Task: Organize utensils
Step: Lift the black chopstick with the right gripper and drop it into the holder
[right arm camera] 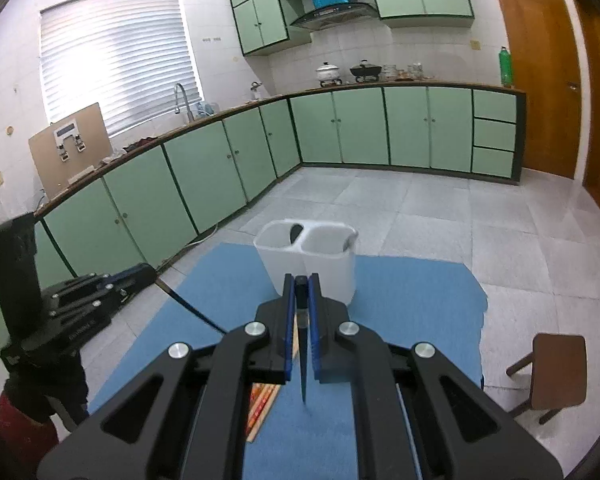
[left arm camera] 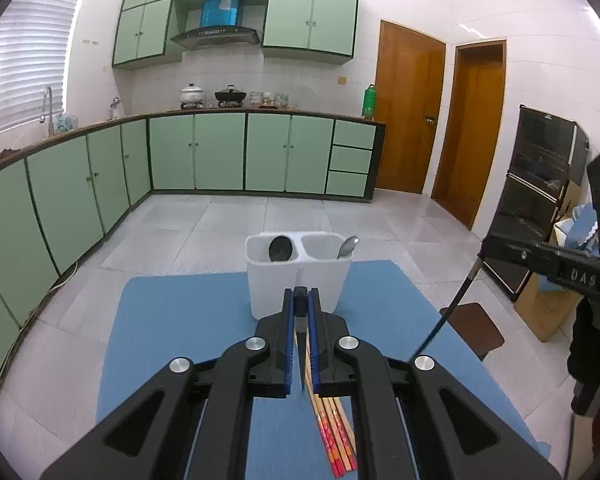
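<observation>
The left claw (left arm camera: 300,294) has its jaws drawn almost together, leaving only a thin slot; a dark sliver sits in that slot, and I cannot tell whether it is a held utensil or part of the tool. The right claw (right arm camera: 301,286) looks the same, narrow slot and dark sliver, with the same doubt.

Outward from the left claw, at 6 o'clock and beneath it, the chopsticks (left arm camera: 336,436) lie flat on the blue mat (left arm camera: 172,320), bunched side by side, their red-patterned ends toward the camera; in the right wrist view they show at about 7 o'clock (right arm camera: 262,404), partly hidden under the linkage. At 12 o'clock from both claws stands the white holder (left arm camera: 272,288), upright on the far part of the mat, with two compartments; a black spoon (left arm camera: 280,248) stands in the left one and a metal spoon (left arm camera: 347,247) leans in the right one.

The chopsticks are probably light, stiff and smooth-lacquered, so likely to roll or slide out of a pinch; lying flat on cloth they give little edge to get under. I would take them across the bundle near the thicker patterned ends, jaws set square to their length, so that they stay together; a grip too near the tips would probably let them fan out. Dropping them in wants the holder kept from tipping, since it looks light.
</observation>
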### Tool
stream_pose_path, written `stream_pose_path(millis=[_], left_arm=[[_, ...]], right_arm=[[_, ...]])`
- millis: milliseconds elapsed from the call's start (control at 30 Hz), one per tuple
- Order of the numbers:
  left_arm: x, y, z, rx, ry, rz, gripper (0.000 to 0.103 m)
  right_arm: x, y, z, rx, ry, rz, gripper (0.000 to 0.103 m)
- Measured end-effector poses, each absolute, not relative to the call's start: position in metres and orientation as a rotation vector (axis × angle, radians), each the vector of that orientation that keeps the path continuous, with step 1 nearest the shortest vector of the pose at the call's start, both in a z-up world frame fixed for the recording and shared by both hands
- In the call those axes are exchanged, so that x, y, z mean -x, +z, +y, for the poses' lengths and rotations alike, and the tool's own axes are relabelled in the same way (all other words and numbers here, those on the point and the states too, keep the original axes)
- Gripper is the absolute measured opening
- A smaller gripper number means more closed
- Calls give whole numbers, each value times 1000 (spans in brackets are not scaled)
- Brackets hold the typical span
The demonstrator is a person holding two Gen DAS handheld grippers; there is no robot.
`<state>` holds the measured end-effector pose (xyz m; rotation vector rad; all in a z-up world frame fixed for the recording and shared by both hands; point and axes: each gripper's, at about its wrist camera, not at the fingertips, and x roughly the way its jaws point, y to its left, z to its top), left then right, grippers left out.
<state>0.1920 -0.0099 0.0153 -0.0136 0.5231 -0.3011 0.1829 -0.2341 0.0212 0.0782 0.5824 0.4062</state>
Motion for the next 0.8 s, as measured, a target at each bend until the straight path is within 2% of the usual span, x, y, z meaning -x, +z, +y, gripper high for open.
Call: stream_pose_path(millis=[167, 533, 667, 800], left_arm=[[-201, 32, -12, 3, -308, 484, 6], [-249, 113, -19, -2, -298, 260, 6], [-280, 128, -25, 2, -276, 176, 6], [-314, 118, -36, -4, -267, 177, 6]], right_arm=[[-200, 50, -236, -57, 418, 534, 6], [-263, 124, -235, -64, 405, 370, 6], [-295, 133, -231, -60, 367, 329, 6], [-330, 119, -228, -63, 339, 337, 6]])
